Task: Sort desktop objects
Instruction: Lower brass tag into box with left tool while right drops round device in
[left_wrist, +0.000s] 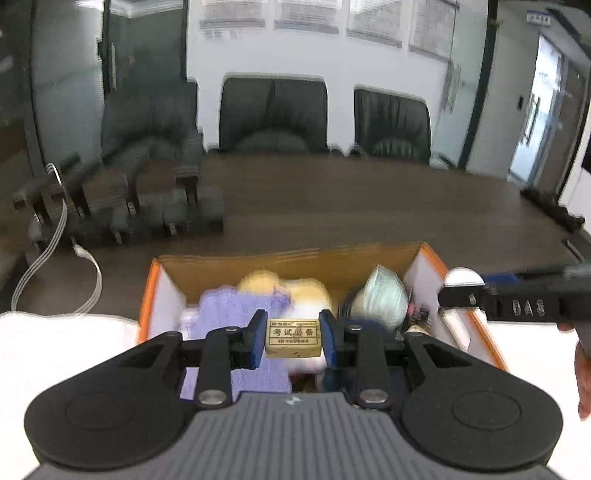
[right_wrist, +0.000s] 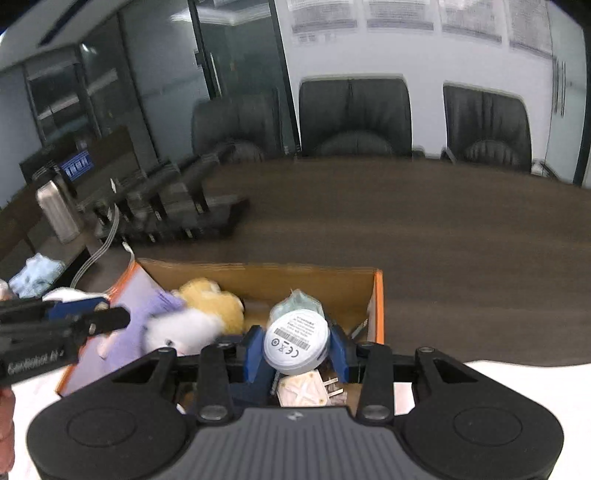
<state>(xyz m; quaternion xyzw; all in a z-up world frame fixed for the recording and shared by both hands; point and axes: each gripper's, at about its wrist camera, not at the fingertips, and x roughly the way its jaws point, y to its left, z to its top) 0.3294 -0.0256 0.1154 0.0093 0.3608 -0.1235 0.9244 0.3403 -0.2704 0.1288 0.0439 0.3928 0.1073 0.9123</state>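
Observation:
My left gripper (left_wrist: 293, 338) is shut on a tan eraser (left_wrist: 293, 338) with printed characters, held above an open cardboard box (left_wrist: 258, 267) with orange edges. My right gripper (right_wrist: 297, 341) is shut on a round white disc (right_wrist: 296, 341) with a printed label, also over the box (right_wrist: 295, 278). Inside the box lie a purple cloth (left_wrist: 236, 306), a yellow and white plush toy (right_wrist: 207, 314), a pale green bundle (left_wrist: 382, 299) and a white plug (right_wrist: 303, 391). The right gripper (left_wrist: 461, 291) shows at the right edge of the left wrist view, and the left gripper (right_wrist: 107, 319) at the left edge of the right wrist view.
The box sits at the seam of a white cloth (left_wrist: 55, 354) and a dark wooden table (left_wrist: 369, 206). A black rack (left_wrist: 122, 210) with white cables stands at the back left, a metal bottle (right_wrist: 57, 212) beside it. Black chairs (left_wrist: 273, 114) line the far side.

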